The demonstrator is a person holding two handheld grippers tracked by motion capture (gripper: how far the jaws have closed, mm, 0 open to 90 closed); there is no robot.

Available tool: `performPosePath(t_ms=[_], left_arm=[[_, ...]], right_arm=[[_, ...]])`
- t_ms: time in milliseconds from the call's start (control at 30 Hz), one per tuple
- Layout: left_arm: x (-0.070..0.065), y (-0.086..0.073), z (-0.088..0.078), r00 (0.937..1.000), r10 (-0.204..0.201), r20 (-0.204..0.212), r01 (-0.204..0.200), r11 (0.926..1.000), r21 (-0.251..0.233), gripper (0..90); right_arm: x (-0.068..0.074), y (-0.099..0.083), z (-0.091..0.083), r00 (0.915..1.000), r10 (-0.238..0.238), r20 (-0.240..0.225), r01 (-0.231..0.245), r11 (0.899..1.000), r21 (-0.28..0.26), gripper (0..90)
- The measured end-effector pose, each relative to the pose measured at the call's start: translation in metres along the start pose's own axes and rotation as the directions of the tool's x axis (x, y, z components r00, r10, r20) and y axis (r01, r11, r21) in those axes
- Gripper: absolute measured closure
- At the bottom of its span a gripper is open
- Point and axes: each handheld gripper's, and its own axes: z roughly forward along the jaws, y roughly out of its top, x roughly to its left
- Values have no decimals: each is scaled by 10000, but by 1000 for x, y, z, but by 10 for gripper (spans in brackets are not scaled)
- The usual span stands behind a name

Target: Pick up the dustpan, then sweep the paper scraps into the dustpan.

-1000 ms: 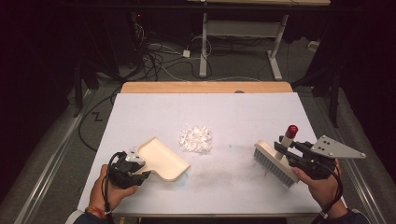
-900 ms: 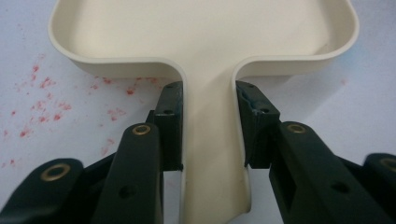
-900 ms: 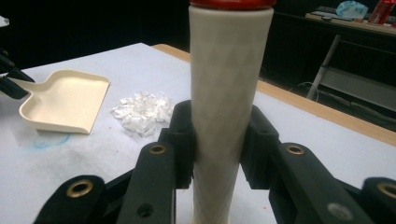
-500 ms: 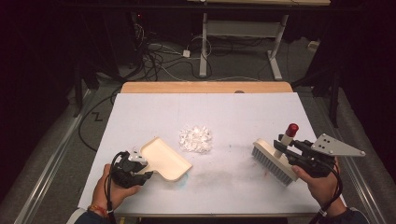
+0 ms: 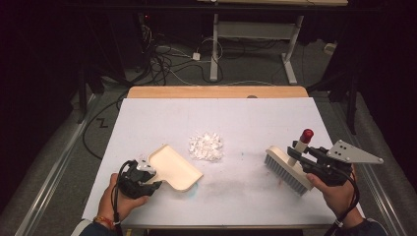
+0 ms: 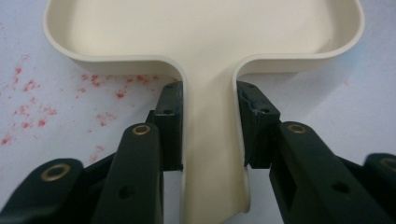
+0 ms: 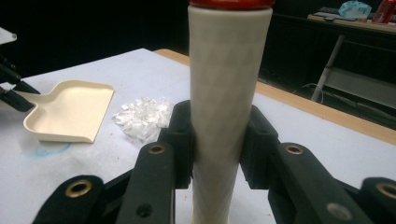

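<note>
High view, table: your white table [image 5: 147, 118] carries a small pile of white scraps [image 5: 206, 146] near its middle, with a faint blue smear just in front of the dustpan.
Left gripper: your left gripper [image 5: 142, 178] sits at the near left; in the left gripper view its jaws are clamped on the handle of the cream dustpan [image 6: 205, 42], one pad on each side of the neck.
Dustpan: lies flat on the table, tray end toward the pile, just left of the scraps and not touching them [image 5: 174, 167]. Red specks mark the table beside its handle in the left gripper view.
Right gripper: your right gripper [image 5: 307, 162] is at the near right; the right gripper view shows both pads pressed on the cream handle of the brush [image 7: 229, 93], below its red cap.
Brush: head down near the table, bristles [image 5: 285, 172] angled toward the pile, well apart from it; contact with the table unclear.
</note>
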Motion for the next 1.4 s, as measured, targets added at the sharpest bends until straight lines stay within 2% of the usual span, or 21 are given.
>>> performPosePath(t_ms=[233, 267, 367, 400, 533, 633, 667, 800, 900, 967, 1000, 1033, 1100, 1233, 1400], left_arm=[[1, 0, 1, 10000, -38, 44, 38, 10000, 35, 637], [1, 1, 0, 10000, -25, 37, 25, 10000, 20, 637], [0, 2, 0, 10000, 23, -1, -23, 10000, 37, 637], [1, 1, 1, 10000, -30, 50, 29, 10000, 26, 637], [1, 0, 2, 10000, -40, 75, 39, 9999, 101, 637], [2, 1, 4, 9999, -86, 129, 85, 9999, 121, 637], [2, 2, 4, 9999, -64, 142, 61, 9998, 199, 638], [0, 3, 5, 10000, -18, 56, 17, 9998, 179, 637], [-1, 3, 5, 9999, 34, 97, -36, 9998, 213, 637], [-2, 3, 5, 9999, 91, 80, -93, 9997, 221, 637], [-2, 3, 5, 9999, 91, 80, -93, 9997, 221, 637], [-2, 3, 5, 9998, 164, 103, -167, 9996, 233, 637], [-1, 3, 5, 9998, 165, 114, -168, 9996, 234, 637], [-2, 5, 6, 9996, 261, 85, -263, 9994, 233, 637], [-1, 6, 7, 9996, 191, 202, -195, 9996, 215, 637]], right_arm=[[2, 1, 12, 9997, -59, -221, 56, 9999, -130, 699], [3, 2, 18, 9997, 71, -217, -75, 9998, -180, 699], [5, 4, 25, 9995, 6, -308, -10, 9999, -132, 699], [5, 7, 33, 9991, -185, -376, 181, 9998, -125, 699], [3, 15, 45, 9989, -217, -404, 208, 9995, -226, 699], [-1, 29, 66, 9991, -219, -359, 203, 9988, -437, 699], [-3, 33, 72, 9988, -350, -336, 332, 9980, -538, 699], [-9, 45, 96, 9992, -363, 146, 374, 9956, -859, 699], [-13, 53, 118, 9989, -320, 338, 345, 9965, -762, 699], [-13, 58, 134, 9972, -517, 544, 550, 9967, -605, 699], [-13, 58, 134, 9972, -517, 544, 550, 9967, -605, 699], [-12, 63, 148, 9955, -706, 637, 736, 9963, -452, 699], [-11, 66, 161, 9959, -652, 631, 681, 9967, -450, 699], [-8, 67, 187, 9957, -592, 711, 622, 9973, -399, 699], [2, 64, 215, 9928, -510, 1087, 553, 9978, -367, 699]])
